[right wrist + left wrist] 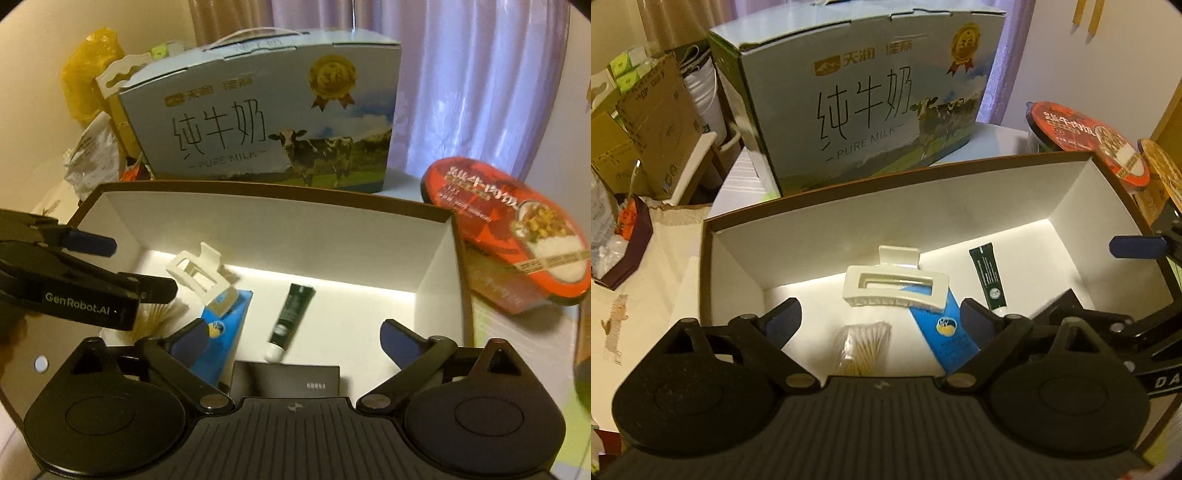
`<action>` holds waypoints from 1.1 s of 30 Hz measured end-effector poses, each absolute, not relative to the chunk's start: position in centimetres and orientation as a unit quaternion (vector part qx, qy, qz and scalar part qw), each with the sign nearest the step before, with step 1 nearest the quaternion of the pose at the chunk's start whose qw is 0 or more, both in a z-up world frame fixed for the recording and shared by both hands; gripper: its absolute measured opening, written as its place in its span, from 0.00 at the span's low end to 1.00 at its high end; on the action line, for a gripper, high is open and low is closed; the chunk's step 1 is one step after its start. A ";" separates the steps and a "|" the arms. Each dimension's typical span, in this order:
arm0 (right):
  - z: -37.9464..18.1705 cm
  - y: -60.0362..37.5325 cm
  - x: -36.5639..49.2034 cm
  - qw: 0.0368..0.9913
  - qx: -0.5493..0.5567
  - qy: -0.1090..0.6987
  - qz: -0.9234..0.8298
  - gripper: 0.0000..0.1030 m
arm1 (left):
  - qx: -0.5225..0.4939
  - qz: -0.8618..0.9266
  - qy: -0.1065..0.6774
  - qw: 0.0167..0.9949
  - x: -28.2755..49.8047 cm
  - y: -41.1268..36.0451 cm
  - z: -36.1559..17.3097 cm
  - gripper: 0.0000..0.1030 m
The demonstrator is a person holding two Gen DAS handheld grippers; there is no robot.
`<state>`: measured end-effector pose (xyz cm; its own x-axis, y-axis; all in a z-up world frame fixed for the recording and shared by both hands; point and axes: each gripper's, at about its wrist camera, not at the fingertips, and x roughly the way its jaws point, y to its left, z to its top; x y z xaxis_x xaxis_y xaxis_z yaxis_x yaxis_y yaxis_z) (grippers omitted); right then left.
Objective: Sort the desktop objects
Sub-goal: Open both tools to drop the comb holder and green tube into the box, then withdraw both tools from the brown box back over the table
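A brown box with a white inside [746, 254] [332, 229] holds a white hair claw [895, 286] [201, 275], a blue carton [945, 332] [225, 339], a dark green tube [989, 278] [291, 314] and a bundle of cotton swabs [862, 345] [159, 317]. A flat black case [284, 380] lies at the near wall in the right wrist view. My left gripper [881, 319] [144, 266] is open and empty above the swabs and carton. My right gripper [293, 341] is open and empty above the tube.
A pure milk carton box [864, 96] [266, 122] stands behind the brown box. A red instant meal bowl [1086, 136] [509, 229] leans at the right. Cardboard boxes [653, 122] and a small dark box of clutter [624, 236] are at the left.
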<state>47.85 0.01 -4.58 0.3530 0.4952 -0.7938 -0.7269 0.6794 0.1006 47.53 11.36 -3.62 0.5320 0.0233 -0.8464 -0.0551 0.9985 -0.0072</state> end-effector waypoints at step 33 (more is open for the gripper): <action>1.9 -8.3 35.7 0.852 -0.036 0.392 0.346 0.98 | 0.013 0.011 0.418 0.908 32.5 8.1 4.2 0.94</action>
<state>35.68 -8.28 1.88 0.4528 0.5608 -0.6931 -0.6175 0.7580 0.2099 32.53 8.14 4.19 0.6497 0.0301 -0.7596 -0.0085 0.9994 0.0323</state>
